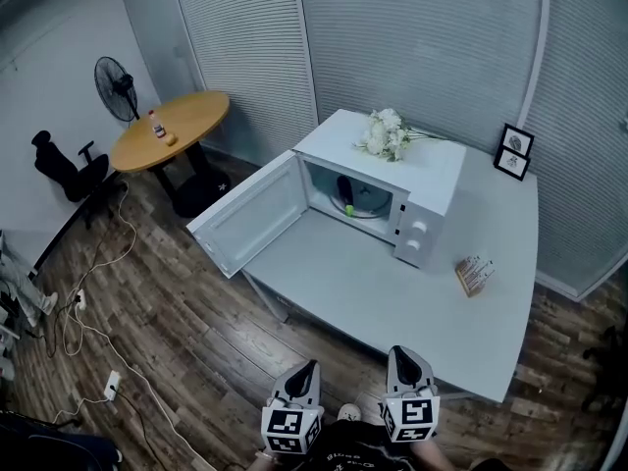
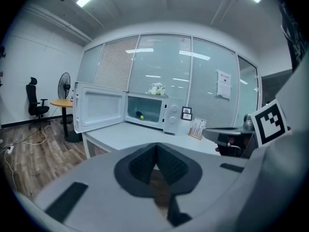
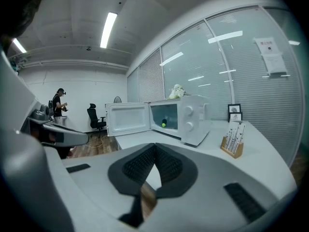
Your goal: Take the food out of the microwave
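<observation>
White and boxy, the microwave (image 1: 432, 180) sits on a smooth pale table (image 1: 392, 292), its door (image 1: 250, 214) swung wide to the left. Inside lies the food (image 1: 345, 194), a long dark shape with a green tip. Flowers (image 1: 385, 133) rest on top. The left gripper (image 1: 306, 369) and right gripper (image 1: 402, 354) hang by the table's near edge, well apart from the microwave.

Left gripper view: its 2 ribbed black pads (image 2: 145, 164) press together — nothing between them.

Right gripper view: jaws likewise closed and empty — a slotted wooden holder (image 3: 232, 141) stands near the microwave.
</observation>
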Demonstrator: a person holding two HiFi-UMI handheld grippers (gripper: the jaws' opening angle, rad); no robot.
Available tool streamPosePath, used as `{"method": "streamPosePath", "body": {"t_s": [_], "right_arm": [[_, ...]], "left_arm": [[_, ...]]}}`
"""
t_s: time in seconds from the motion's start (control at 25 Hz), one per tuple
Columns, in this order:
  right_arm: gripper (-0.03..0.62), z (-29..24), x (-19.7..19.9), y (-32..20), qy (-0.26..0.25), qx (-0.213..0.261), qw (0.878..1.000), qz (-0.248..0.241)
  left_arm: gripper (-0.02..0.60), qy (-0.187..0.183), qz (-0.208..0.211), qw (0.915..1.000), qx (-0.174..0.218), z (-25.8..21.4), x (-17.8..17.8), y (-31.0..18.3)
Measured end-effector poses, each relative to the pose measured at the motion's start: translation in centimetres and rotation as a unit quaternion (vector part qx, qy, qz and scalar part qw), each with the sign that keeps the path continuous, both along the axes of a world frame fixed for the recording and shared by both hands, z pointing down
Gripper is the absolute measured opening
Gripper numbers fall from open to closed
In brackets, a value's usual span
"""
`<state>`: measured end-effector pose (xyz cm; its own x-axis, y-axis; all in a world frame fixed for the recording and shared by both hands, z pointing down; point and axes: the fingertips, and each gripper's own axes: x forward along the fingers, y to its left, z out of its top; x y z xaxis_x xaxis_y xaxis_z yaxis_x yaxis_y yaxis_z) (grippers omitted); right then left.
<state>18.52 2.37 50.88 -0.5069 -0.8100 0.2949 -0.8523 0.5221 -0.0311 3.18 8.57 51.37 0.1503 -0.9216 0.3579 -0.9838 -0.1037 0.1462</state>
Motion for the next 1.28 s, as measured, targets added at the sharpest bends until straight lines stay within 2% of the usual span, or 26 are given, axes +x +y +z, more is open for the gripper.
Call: {"method": "streamPosePath", "body": {"t_s": [0.24,0.6,1.0,1.16,1.28], "right_arm": [[0.003,0.1,0.3,-1.3,-0.006,-0.006,1.0,-0.007],[0.003,0.5,1.1,-3.3,-0.007,-0.011,1.0,0.012],[0.003,0.8,0.2,-7.7,-0.016,-0.02,0.999,0.039],[0.005,1.1,-1.5,-9.0,-0.007,-0.025,0.999,0.026],[0.005,1.6,-2.2,-10.4,-0.004,-0.033,0.999,0.035]], "left_arm": [[0.008,0.006,-0.004,1.0,0.002,-0.3,0.7,-2.2],[0.008,0.002,0.048,0.9988,0.007,-0.1,2.9,-6.5],[0.008,0.008,0.071,0.9974,-0.002,1.0,1.1,-11.9],[0.008,0.014,0.074,0.9971,-0.007,1.1,-0.3,-14.1],[0.008,0.012,0.081,0.9967,-0.006,1.2,-1.5,-16.0]]}}
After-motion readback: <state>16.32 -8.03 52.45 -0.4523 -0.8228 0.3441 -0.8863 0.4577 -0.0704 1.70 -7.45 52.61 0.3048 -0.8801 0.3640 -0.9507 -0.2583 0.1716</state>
